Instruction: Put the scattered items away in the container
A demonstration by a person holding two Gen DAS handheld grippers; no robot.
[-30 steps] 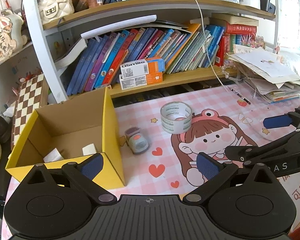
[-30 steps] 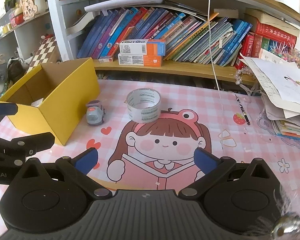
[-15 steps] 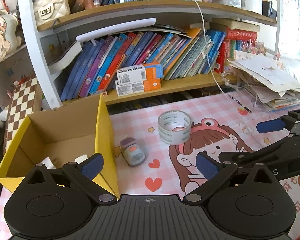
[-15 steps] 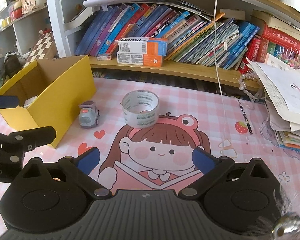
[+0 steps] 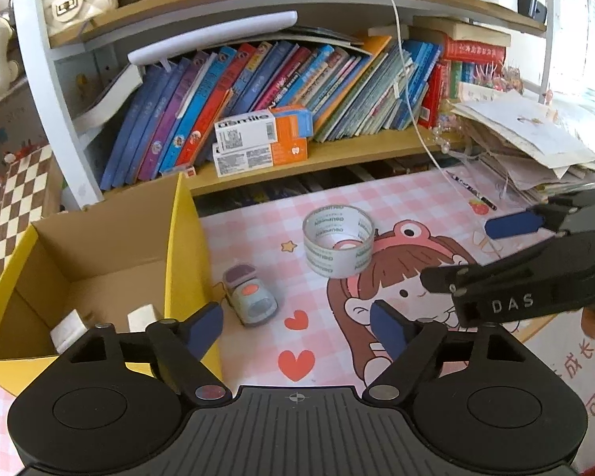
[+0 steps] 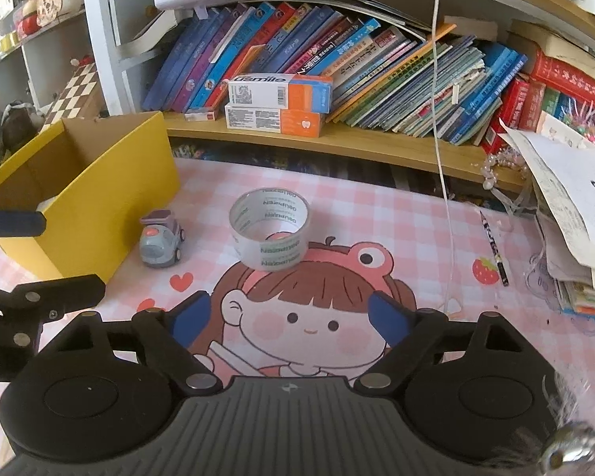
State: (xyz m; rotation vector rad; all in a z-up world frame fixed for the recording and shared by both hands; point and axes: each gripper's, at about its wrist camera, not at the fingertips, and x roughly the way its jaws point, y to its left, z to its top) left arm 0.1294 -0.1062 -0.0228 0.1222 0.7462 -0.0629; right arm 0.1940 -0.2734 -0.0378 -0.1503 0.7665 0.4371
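Right wrist: toy car (image 6: 160, 239) nose seemingly faces camera.

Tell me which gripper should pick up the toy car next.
Left, probably. The left gripper is open with the toy car just ahead between its fingers, beside the yellow box. The right gripper, also open, faces the tape roll instead.

The left tool (image 5: 295, 323) is sitting at the lower centre of its frame, fingers spread wide and gripping nothing. The right tool (image 6: 285, 315) is likewise gaping, empty, at lower centre.
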